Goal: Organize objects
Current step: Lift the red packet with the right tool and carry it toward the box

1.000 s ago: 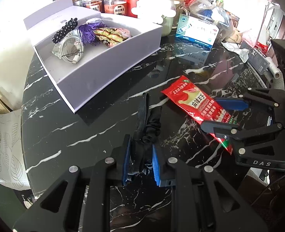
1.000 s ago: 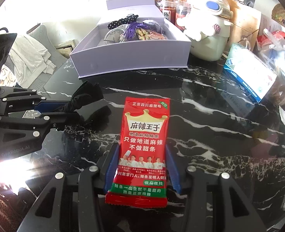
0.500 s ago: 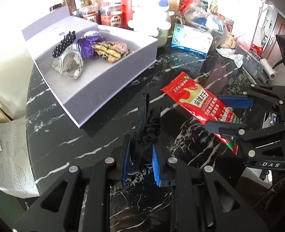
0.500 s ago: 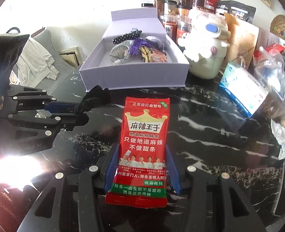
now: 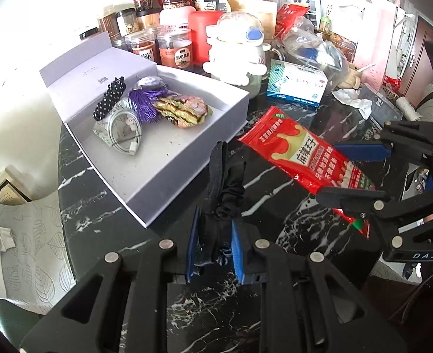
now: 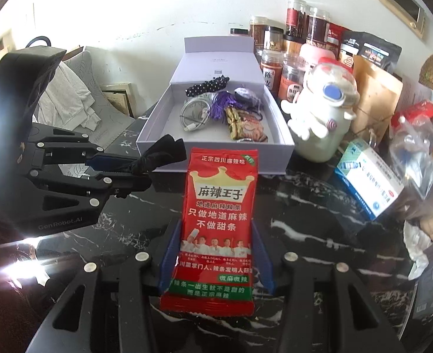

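My left gripper (image 5: 212, 236) is shut on a black fabric hair tie (image 5: 224, 182), held up above the black marble table (image 5: 104, 217). From the right wrist view, the left gripper (image 6: 134, 170) holds the hair tie (image 6: 163, 153) just in front of the open lavender box (image 6: 216, 156). My right gripper (image 6: 215, 253) is shut on a red snack packet (image 6: 221, 206), lifted off the table; in the left wrist view the packet (image 5: 301, 154) sticks out of the right gripper (image 5: 351, 170). The box (image 5: 187, 158) holds a dotted hair band, a coiled white cable, a purple tassel and a patterned pouch.
Behind the box stand several spice jars (image 5: 175, 50), a white figurine jar (image 5: 237, 56), a blue-and-white medicine carton (image 5: 297, 83), clear plastic bags (image 6: 416, 153) and crumpled tissue (image 5: 353, 100). A chair with grey leaf-pattern cloth (image 5: 19, 235) sits left of the table.
Both grippers have risen with their loads, so the table and the box look farther below. The inside of the box shows more fully. Neither grip has changed.
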A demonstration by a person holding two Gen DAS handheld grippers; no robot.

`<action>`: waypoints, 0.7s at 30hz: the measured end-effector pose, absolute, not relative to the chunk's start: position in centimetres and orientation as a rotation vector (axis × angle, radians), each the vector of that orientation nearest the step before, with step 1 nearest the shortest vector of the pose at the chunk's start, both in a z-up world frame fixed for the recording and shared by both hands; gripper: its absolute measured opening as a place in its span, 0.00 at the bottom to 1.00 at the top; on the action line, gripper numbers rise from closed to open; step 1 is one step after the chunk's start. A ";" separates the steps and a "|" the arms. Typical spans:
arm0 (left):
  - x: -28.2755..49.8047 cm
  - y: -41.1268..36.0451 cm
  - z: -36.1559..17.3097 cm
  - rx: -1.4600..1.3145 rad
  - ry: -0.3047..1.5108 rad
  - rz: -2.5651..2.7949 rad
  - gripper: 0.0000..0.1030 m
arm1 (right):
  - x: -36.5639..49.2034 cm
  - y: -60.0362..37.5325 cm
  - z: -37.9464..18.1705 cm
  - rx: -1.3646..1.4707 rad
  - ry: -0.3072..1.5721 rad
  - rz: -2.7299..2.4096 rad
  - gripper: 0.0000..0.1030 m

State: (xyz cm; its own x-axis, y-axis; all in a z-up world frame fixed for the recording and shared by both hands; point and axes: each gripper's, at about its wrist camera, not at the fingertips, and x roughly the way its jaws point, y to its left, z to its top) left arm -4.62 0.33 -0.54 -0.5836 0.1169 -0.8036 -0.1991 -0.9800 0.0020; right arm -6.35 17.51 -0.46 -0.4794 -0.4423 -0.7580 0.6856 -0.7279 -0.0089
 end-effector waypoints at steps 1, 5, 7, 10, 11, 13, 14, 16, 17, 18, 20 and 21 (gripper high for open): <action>-4.8 0.2 -0.4 -1.330 0.136 2.645 0.18 | -6.5 17.4 -0.3 1.001 0.416 -2.208 0.46; -5.5 -0.1 0.2 -1.322 0.137 2.655 0.18 | -7.2 16.9 0.4 0.979 0.428 -2.207 0.46; -5.9 -0.3 0.5 -1.319 0.138 2.663 0.18 | -7.6 16.7 0.6 0.972 0.432 -2.207 0.46; -6.5 -0.6 0.8 -1.315 0.140 2.673 0.18 | -8.2 16.4 0.9 0.963 0.430 -2.203 0.46; -6.8 -0.7 0.9 -1.315 0.141 2.676 0.18 | -8.4 16.3 0.9 0.961 0.431 -2.203 0.46; -7.3 -1.0 1.1 -1.316 0.140 2.682 0.18 | -8.8 16.1 1.0 0.958 0.430 -2.200 0.46; -7.6 -1.1 1.1 -1.317 0.140 2.684 0.18 | -9.1 15.9 1.0 0.958 0.430 -2.198 0.46; -8.1 -1.3 1.1 -1.319 0.137 2.688 0.18 | -9.5 15.7 1.0 0.957 0.433 -2.195 0.46; -8.4 -1.5 1.1 -1.322 0.134 2.689 0.18 | -9.8 15.5 1.0 0.957 0.434 -2.192 0.46; -8.7 -1.7 1.1 -1.326 0.132 2.691 0.18 | -10.0 15.4 1.0 0.956 0.435 -2.189 0.46; -9.3 -1.9 0.9 -1.333 0.128 2.694 0.18 | -10.6 15.2 1.0 0.956 0.437 -2.184 0.46; -9.6 -2.1 0.9 -1.337 0.126 2.695 0.18 | -10.8 15.0 0.9 0.955 0.437 -2.181 0.46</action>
State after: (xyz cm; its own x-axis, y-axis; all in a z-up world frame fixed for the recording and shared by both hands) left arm -9.62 -2.10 0.88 -0.5990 0.0798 -0.7968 -0.1535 -0.9880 0.0164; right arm -10.84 15.04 0.94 -0.4785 -0.4700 -0.7417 0.7194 -0.6942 -0.0242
